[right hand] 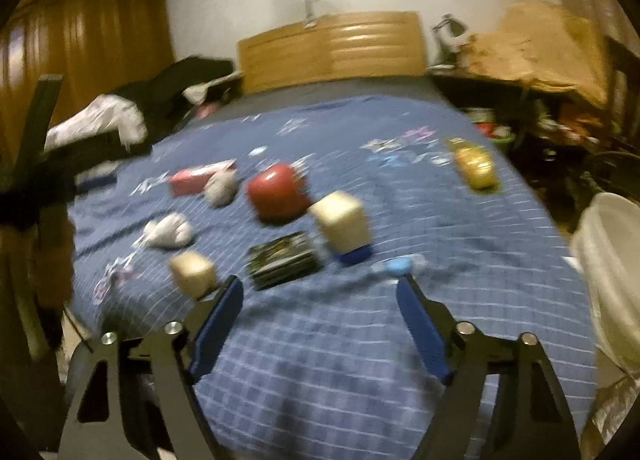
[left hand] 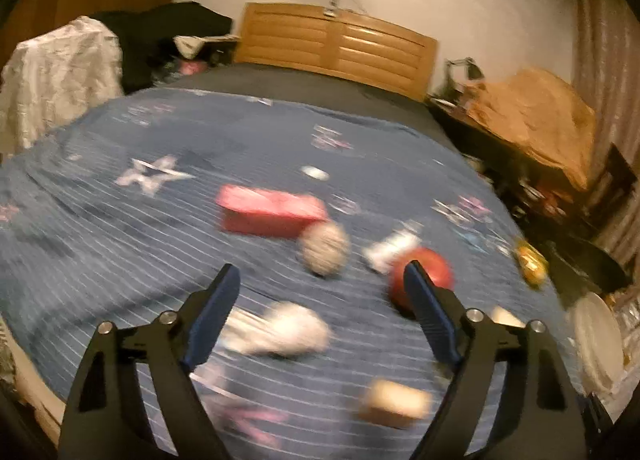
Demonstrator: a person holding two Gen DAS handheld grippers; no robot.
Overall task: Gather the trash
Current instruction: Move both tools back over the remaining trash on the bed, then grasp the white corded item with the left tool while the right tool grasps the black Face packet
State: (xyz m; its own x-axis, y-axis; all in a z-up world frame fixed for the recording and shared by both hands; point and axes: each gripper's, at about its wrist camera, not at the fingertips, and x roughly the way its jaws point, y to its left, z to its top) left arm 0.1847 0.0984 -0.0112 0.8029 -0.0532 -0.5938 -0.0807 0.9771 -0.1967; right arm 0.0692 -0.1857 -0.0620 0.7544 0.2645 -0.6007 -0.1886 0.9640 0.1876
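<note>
Blue ribbed pads line both black grippers, left gripper (left hand: 322, 280) and right gripper (right hand: 320, 288), each spread wide with nothing between the jaws. Beyond them, on the striped quilt (right hand: 360, 360), the trash lies scattered: a crumpled white wad (left hand: 280, 330), a tan block (right hand: 193, 274), a glossy black packet (right hand: 282, 260), a round red lump (right hand: 278, 191), then a flat red box (left hand: 272, 211).

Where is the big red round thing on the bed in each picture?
Left wrist view: the red round thing lies right of centre, partly behind the left hand-held gripper's right finger.
Right wrist view: the red round thing lies just left of centre, well beyond the open right hand-held gripper.
Shared landmark: the pink box lies to its left in both views.
</note>
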